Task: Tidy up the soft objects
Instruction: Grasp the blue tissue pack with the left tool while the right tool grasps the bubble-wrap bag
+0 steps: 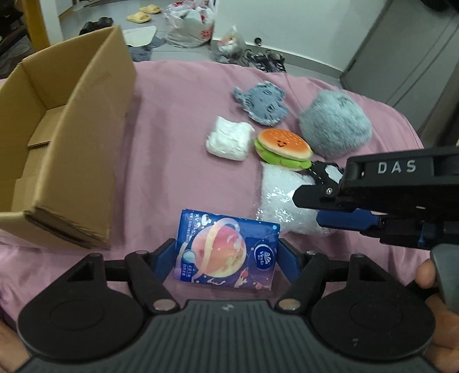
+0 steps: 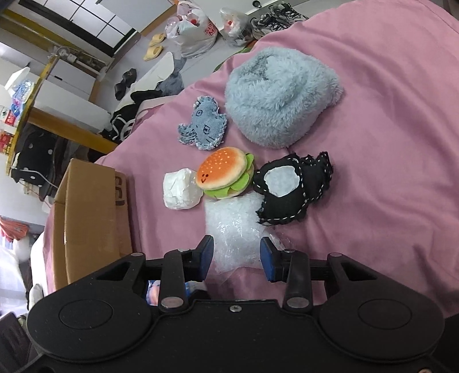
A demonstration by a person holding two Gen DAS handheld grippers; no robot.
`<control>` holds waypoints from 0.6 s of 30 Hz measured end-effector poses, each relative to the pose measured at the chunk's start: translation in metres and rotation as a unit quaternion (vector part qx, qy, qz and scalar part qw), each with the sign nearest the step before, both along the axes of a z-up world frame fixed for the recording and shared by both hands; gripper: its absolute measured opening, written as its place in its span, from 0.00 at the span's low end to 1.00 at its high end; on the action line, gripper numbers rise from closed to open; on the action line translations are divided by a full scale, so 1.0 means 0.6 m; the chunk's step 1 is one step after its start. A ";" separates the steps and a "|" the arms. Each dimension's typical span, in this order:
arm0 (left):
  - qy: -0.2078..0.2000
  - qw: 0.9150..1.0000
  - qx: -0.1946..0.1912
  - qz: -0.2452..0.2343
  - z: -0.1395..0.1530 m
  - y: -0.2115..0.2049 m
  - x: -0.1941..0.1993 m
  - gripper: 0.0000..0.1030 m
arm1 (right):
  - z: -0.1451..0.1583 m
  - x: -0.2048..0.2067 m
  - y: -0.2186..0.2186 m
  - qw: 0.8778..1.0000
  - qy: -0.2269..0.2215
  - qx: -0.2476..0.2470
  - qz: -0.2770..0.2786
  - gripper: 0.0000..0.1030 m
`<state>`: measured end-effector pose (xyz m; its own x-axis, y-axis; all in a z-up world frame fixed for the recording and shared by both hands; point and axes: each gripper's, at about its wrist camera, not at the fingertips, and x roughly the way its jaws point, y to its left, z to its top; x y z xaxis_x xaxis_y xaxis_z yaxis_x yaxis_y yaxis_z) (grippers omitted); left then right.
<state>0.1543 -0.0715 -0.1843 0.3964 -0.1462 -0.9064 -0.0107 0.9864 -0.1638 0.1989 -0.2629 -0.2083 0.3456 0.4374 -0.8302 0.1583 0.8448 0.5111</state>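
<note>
A blue tissue pack (image 1: 226,252) with a planet print lies on the pink bedcover (image 1: 172,178), and my left gripper (image 1: 228,255) is shut on its two sides. My right gripper (image 2: 236,258) is shut on a clear bubble-wrap bundle (image 2: 232,226). It reaches in from the right in the left wrist view, where the bubble wrap (image 1: 284,200) shows too. Beyond lie a burger plush (image 2: 223,172), a white wad (image 2: 180,189), a denim-blue toy (image 2: 205,127), a fluffy grey-blue plush (image 2: 281,97) and a black stitched toy (image 2: 292,186).
An open cardboard box (image 1: 86,143) stands on the bed left of the tissue pack, flaps up. Past the far bed edge the floor holds plastic bags (image 1: 189,25), slippers (image 1: 143,14) and shoes. A grey cabinet (image 1: 401,57) stands at the right.
</note>
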 end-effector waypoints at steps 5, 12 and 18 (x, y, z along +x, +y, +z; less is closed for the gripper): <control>-0.004 1.000 0.000 0.014 0.001 0.013 0.001 0.71 | -0.006 0.006 0.004 1.000 0.006 -0.013 -0.016 0.53; -0.012 1.000 -0.004 0.022 0.009 0.023 -0.006 0.71 | -0.014 0.014 0.023 0.999 0.011 -0.044 -0.012 0.61; -0.019 0.999 -0.001 0.026 0.014 0.030 -0.016 0.71 | -0.012 0.007 0.030 0.999 0.010 -0.042 0.001 0.27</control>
